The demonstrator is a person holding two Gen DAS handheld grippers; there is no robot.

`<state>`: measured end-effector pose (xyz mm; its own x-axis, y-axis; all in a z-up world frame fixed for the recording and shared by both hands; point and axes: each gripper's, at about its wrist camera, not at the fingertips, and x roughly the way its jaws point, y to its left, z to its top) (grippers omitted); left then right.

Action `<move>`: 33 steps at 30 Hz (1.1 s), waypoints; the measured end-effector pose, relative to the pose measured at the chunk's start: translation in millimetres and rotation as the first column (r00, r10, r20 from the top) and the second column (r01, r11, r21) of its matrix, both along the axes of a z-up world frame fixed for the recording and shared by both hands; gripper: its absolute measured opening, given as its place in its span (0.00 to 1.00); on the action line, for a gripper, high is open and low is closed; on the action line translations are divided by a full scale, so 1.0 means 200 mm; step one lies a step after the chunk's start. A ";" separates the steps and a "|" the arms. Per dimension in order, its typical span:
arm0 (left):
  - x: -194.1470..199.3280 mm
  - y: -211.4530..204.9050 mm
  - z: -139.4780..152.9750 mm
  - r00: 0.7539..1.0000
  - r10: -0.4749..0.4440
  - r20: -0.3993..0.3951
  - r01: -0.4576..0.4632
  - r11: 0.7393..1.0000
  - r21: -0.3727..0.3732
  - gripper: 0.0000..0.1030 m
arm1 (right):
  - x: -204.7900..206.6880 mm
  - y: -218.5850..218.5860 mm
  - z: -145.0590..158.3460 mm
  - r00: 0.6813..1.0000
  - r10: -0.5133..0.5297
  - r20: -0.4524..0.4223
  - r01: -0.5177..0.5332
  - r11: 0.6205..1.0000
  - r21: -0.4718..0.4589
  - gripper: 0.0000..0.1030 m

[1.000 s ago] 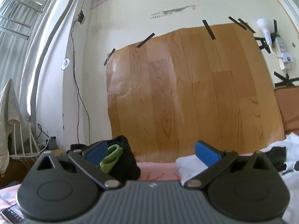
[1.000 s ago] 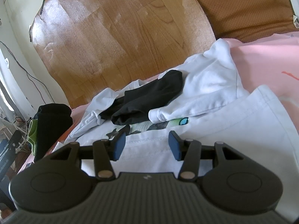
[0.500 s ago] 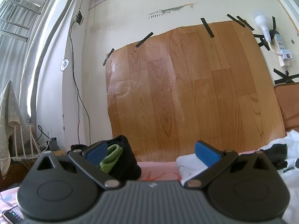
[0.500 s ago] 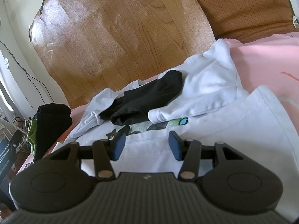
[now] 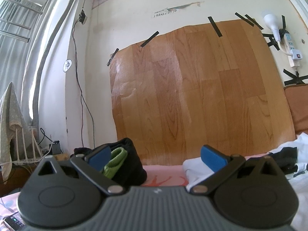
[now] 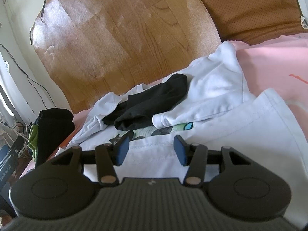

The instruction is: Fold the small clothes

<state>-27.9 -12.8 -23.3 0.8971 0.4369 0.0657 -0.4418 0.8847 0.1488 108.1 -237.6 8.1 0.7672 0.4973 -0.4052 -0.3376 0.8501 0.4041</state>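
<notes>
Ahead of the right gripper (image 6: 151, 150), the white T-shirt (image 6: 221, 134) lies flat and open. Beyond it a black garment (image 6: 150, 105) lies on crumpled white cloth (image 6: 215, 84). A dark folded stack (image 6: 54, 129) blocks the bed's left edge; pink bedsheet (image 6: 273, 63) stays bare to the right.

Rumpled white shirts (image 6: 215, 88), black garment (image 6: 154, 104)

On the bed (image 6: 273, 57), a T-shirt (image 6: 240, 134) lies spread nearest the camera, with a crumpled shirt (image 6: 215, 80) behind it and a dark garment (image 6: 152, 104) on top between them. A folded stack (image 6: 55, 127) sits well apart at the left edge. A board (image 6: 125, 38) stands behind against the wall.
</notes>
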 end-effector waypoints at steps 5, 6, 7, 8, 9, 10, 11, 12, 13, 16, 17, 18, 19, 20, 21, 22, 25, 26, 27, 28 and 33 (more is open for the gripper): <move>0.00 0.00 0.00 1.000 -0.001 -0.001 0.001 1.000 0.000 1.00 | 0.00 0.00 0.00 1.000 -0.002 0.003 0.002 1.000 0.001 0.53; 0.00 0.00 0.00 1.000 -0.001 -0.001 0.001 1.000 0.000 1.00 | -0.01 0.00 0.00 1.000 -0.002 0.003 0.002 1.000 0.002 0.53; 0.00 0.00 0.00 1.000 0.000 0.000 0.000 1.000 0.000 1.00 | -0.01 0.00 0.00 1.000 -0.003 0.004 0.003 1.000 0.002 0.53; 0.00 0.00 0.00 1.000 0.000 0.000 0.000 1.000 0.000 1.00 | -0.01 0.00 0.00 1.000 -0.005 0.004 0.005 1.000 0.003 0.53; 0.00 0.00 0.00 1.000 0.000 0.000 0.000 1.000 0.000 1.00 | -0.01 0.00 0.00 1.000 -0.006 0.005 0.006 1.000 0.003 0.53; 0.00 0.00 0.00 1.000 0.000 0.000 0.000 1.000 0.000 1.00 | -0.01 0.00 0.00 1.000 -0.006 0.006 0.006 1.000 0.004 0.53; 0.00 0.00 0.00 1.000 -0.001 0.000 0.001 1.000 -0.001 1.00 | -0.01 0.00 0.00 1.000 -0.007 0.006 0.007 1.000 0.004 0.53; 0.00 0.00 0.00 1.000 -0.001 0.000 0.001 1.000 0.000 1.00 | -0.01 0.00 0.00 1.000 -0.007 0.006 0.007 1.000 0.004 0.53; 0.00 0.00 0.00 1.000 -0.001 0.000 0.001 1.000 0.000 1.00 | -0.01 0.00 0.00 1.000 -0.007 0.007 0.007 1.000 0.005 0.53; 0.00 0.00 0.00 1.000 -0.001 0.000 0.001 1.000 0.000 1.00 | -0.01 0.00 0.00 1.000 -0.006 0.006 0.006 1.000 0.004 0.53; 0.00 0.00 0.00 1.000 -0.001 0.000 0.001 1.000 0.000 1.00 | -0.01 0.00 0.00 1.000 -0.006 0.006 0.006 1.000 0.004 0.53; 0.00 0.00 0.00 1.000 -0.001 0.000 0.001 1.000 0.000 1.00 | -0.01 0.00 0.00 1.000 -0.006 0.006 0.006 1.000 0.004 0.53; 0.00 0.00 0.00 1.000 -0.001 0.000 0.001 1.000 0.000 1.00 | -0.01 0.00 0.00 1.000 -0.006 0.007 0.006 1.000 0.004 0.53; 0.00 0.00 0.00 1.000 -0.001 0.000 0.001 1.000 0.000 1.00 | -0.01 0.00 0.00 1.000 -0.006 0.007 0.006 1.000 0.004 0.53; 0.00 0.00 0.00 1.000 -0.001 0.000 0.001 1.000 0.000 1.00 | -0.01 0.00 0.00 1.000 -0.005 0.007 0.005 1.000 0.004 0.53; 0.00 0.00 0.00 1.000 -0.002 0.000 0.002 1.000 0.000 1.00 | -0.01 0.00 0.00 1.000 -0.005 0.007 0.005 1.000 0.004 0.53; 0.00 0.00 0.00 1.000 -0.001 -0.003 0.001 1.000 -0.001 1.00 | -0.01 0.00 0.00 1.000 -0.005 0.007 0.005 1.000 0.005 0.53; 0.00 0.00 0.00 1.000 0.000 -0.004 0.000 1.000 -0.002 1.00 | -0.01 0.00 0.00 1.000 -0.005 0.007 0.005 1.000 0.004 0.53; 0.00 0.01 0.00 1.000 0.001 -0.004 -0.001 1.000 -0.002 1.00 | -0.01 0.00 0.00 1.000 -0.005 0.007 0.005 1.000 0.005 0.53; 0.00 0.01 0.00 1.000 0.001 -0.004 -0.001 1.000 -0.002 1.00 | -0.01 0.00 0.00 1.000 -0.005 0.007 0.005 1.000 0.005 0.53; 0.00 0.01 0.00 1.000 0.001 -0.005 -0.001 1.000 -0.002 1.00 | -0.01 -0.01 0.00 1.000 -0.005 0.007 0.005 1.000 0.005 0.53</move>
<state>-27.4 -11.5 -23.3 0.8970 0.4379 0.0605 -0.4419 0.8846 0.1489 105.2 -238.6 8.7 0.7725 0.4955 -0.3972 -0.3365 0.8498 0.4057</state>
